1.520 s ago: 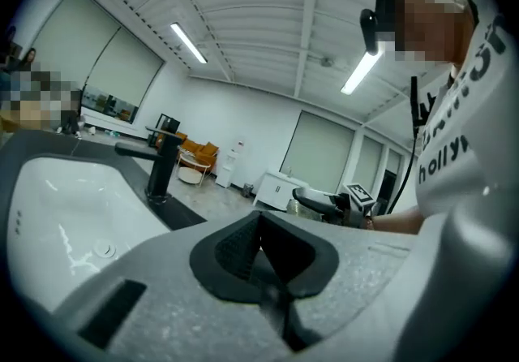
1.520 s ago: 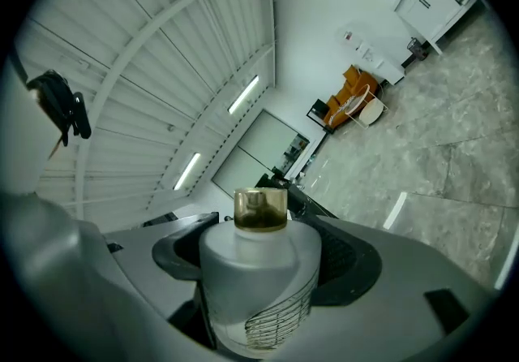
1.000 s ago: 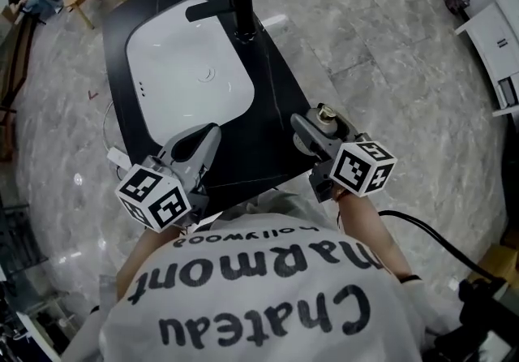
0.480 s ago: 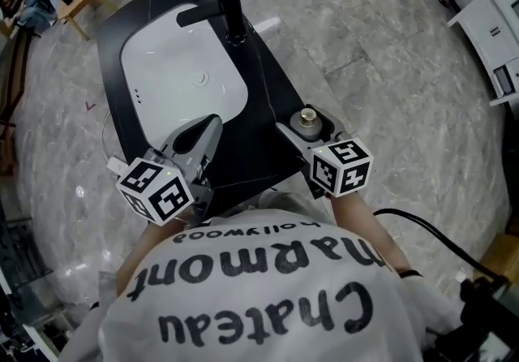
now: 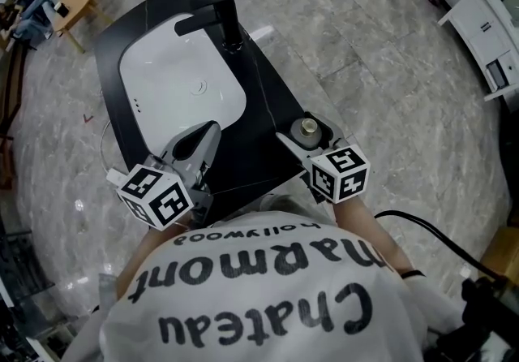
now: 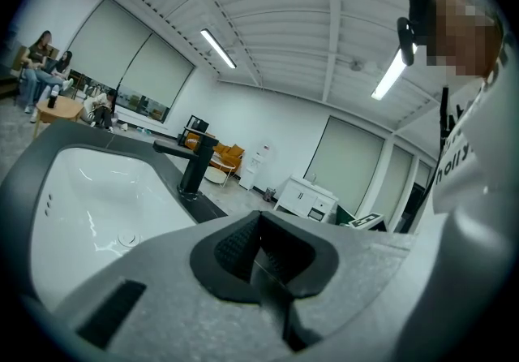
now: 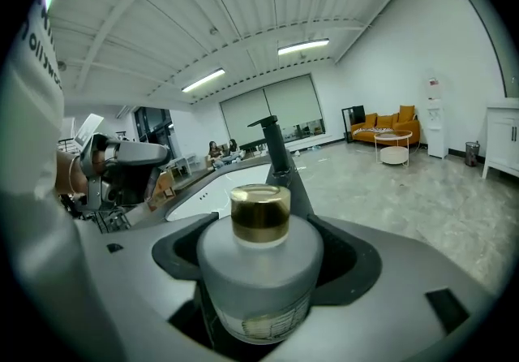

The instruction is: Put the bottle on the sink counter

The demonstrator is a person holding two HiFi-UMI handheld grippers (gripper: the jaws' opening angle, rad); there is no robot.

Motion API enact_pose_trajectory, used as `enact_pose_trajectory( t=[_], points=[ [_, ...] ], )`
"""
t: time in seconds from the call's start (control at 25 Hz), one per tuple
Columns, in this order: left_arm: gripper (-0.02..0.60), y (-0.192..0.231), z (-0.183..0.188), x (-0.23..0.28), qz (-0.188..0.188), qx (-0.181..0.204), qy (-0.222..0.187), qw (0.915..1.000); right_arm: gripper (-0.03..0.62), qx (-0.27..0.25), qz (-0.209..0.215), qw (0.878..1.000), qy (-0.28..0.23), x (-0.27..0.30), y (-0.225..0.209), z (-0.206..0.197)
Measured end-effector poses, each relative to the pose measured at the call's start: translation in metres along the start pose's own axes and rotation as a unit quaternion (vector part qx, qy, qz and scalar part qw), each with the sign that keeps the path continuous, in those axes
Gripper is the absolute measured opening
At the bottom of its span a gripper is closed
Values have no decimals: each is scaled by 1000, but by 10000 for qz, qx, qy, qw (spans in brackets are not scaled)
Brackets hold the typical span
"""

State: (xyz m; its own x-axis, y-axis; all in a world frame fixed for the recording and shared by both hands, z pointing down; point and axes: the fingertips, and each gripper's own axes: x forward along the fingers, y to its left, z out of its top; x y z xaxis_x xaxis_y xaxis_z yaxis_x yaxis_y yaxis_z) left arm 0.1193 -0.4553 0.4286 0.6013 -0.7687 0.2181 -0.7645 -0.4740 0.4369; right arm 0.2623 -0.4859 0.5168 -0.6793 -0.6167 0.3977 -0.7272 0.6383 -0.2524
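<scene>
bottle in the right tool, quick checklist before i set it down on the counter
1. Bottle clamped in the right tool: ok.
2. Bottle upright, gold cap on top: ok.
3. Bare strip of sink counter right of the basin: ok.
4. Bottle above the counter, not past its edge: cannot tell.
5. Left tool shut, empty, apart from the bottle: ok.

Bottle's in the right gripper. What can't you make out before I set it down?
Base of the bottle and its gap to the counter: covered by the right gripper in the head view, by its jaws in the right gripper view.
Print on the label: too small, right gripper view.
Counter's near-left corner: head view, behind the left gripper.
</scene>
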Motion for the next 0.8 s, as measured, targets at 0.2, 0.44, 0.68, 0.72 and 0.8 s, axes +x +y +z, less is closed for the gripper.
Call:
enact_pose_trajectory(
  t=[0.2, 0.44, 0.68, 0.72, 0.8],
  points=[
    [14, 3, -3, -3, -27, -69, 12, 10000, 347, -128, -62, 9999, 51, -2, 2, -3],
    [15, 4, -4, -3, -60, -112, 0, 9999, 347, -436, -151, 9987, 198, -4, 5, -10],
    [15, 4, -2, -8, -53, -85, -55, 9999, 347, -635, -152, 9974, 291, -5, 10, -14],
    [14, 5, -2, -9, -42, -87, -65, 9999, 347, -668, -153, 9972, 306, -5, 11, -14],
    [14, 5, -3, -12, -27, -94, -102, 9999, 348, -817, -141, 9959, 365, -4, 13, -16]
  ],
)
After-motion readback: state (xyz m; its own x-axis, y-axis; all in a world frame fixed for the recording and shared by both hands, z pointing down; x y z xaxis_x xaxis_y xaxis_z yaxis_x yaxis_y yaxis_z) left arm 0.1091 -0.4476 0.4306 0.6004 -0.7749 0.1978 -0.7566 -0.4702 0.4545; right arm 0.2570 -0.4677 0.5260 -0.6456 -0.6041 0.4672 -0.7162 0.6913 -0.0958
